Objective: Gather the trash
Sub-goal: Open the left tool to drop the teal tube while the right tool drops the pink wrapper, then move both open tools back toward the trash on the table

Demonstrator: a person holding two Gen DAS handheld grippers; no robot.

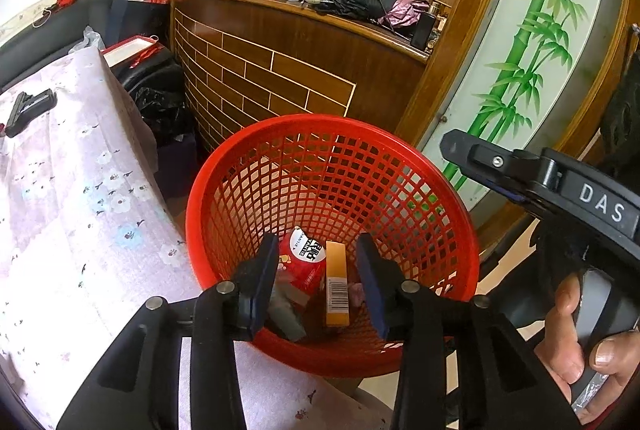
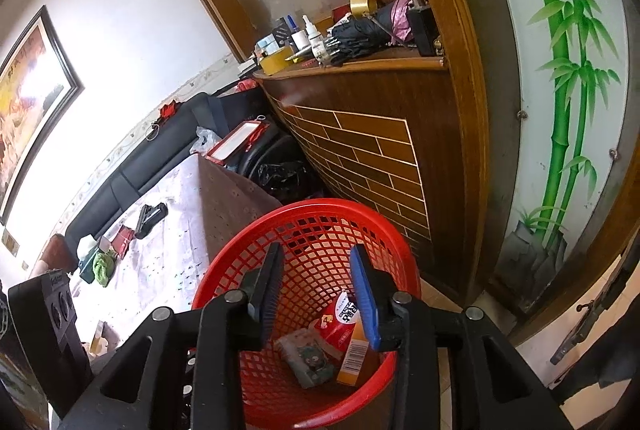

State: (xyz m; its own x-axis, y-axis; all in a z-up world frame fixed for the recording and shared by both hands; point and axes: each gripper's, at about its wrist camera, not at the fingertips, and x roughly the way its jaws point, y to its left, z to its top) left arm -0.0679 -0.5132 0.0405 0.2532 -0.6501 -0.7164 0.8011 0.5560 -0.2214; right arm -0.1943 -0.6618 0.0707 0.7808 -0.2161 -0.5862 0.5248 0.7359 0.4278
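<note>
A red mesh basket (image 1: pixel 320 166) stands on the floor beside the table. In it lie a red snack packet (image 1: pixel 306 258), an orange box with a barcode (image 1: pixel 336 282) and a grey packet (image 1: pixel 286 310). My left gripper (image 1: pixel 318 246) hangs open over the basket with nothing between its fingers. The right wrist view shows the same basket (image 2: pixel 320 204), red packet (image 2: pixel 338 322), orange box (image 2: pixel 354 354) and grey packet (image 2: pixel 306 358). My right gripper (image 2: pixel 316 254) is also open and empty above the rim. Its black body (image 1: pixel 560 182), held by a hand (image 1: pixel 580 346), shows at the right.
A table with a floral cloth (image 1: pixel 80 190) lies left of the basket, carrying a black clip (image 2: pixel 150 218), a green bundle (image 2: pixel 102 266) and small red items (image 2: pixel 122 236). A cluttered wooden counter (image 1: pixel 280 70) and a bamboo-painted panel (image 1: pixel 532 50) stand behind. A black bag (image 1: pixel 160 106) sits between table and counter.
</note>
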